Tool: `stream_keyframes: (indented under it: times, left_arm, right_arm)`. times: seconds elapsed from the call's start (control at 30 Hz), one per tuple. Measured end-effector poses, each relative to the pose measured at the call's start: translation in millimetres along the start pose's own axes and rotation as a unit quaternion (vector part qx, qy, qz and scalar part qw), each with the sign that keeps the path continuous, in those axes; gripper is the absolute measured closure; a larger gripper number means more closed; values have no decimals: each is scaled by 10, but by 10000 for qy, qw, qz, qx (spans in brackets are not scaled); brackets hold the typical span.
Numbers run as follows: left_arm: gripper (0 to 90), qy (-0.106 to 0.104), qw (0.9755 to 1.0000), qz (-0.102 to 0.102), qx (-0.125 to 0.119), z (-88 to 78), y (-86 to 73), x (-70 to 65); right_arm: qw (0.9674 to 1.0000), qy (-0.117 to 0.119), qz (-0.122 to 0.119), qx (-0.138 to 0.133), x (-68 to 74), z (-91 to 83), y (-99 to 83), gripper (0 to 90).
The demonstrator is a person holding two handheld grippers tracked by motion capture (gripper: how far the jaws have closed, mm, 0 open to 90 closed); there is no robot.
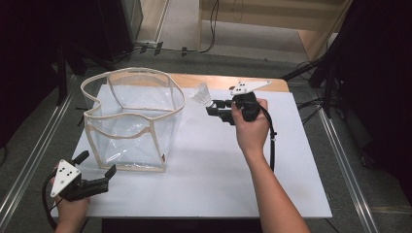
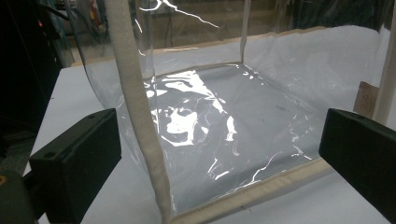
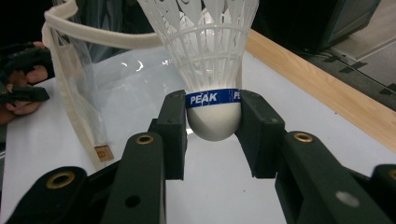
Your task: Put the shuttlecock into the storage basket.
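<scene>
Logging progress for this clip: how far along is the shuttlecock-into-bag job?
Done: the right gripper is shut on the shuttlecock at its cork base, skirt up, beside the clear bag. In hand: carrying it; it is not yet over the opening. The left gripper sits open at the bag's near corner, gripping nothing. Left, presumably: move over the rim and release. The bag looks empty.

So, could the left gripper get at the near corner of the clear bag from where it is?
Probably yes: the left gripper is open, and the clear bag's corner seam stands just ahead between its jaws, nothing between.
</scene>
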State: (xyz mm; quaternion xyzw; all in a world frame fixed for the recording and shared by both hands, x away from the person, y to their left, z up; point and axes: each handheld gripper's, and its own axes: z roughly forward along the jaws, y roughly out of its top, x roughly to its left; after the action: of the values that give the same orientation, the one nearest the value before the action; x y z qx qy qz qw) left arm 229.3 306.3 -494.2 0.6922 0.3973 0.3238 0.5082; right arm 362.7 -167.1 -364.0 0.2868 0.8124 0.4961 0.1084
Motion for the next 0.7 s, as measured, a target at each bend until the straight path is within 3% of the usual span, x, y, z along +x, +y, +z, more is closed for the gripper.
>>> stream_keyframes:
  times: [0.7]
  left_arm:
    - [0,27,10000,6,-3,-2,1,-1]
  right_arm:
    - [9997,186,-82,-148,54,35,260,617]
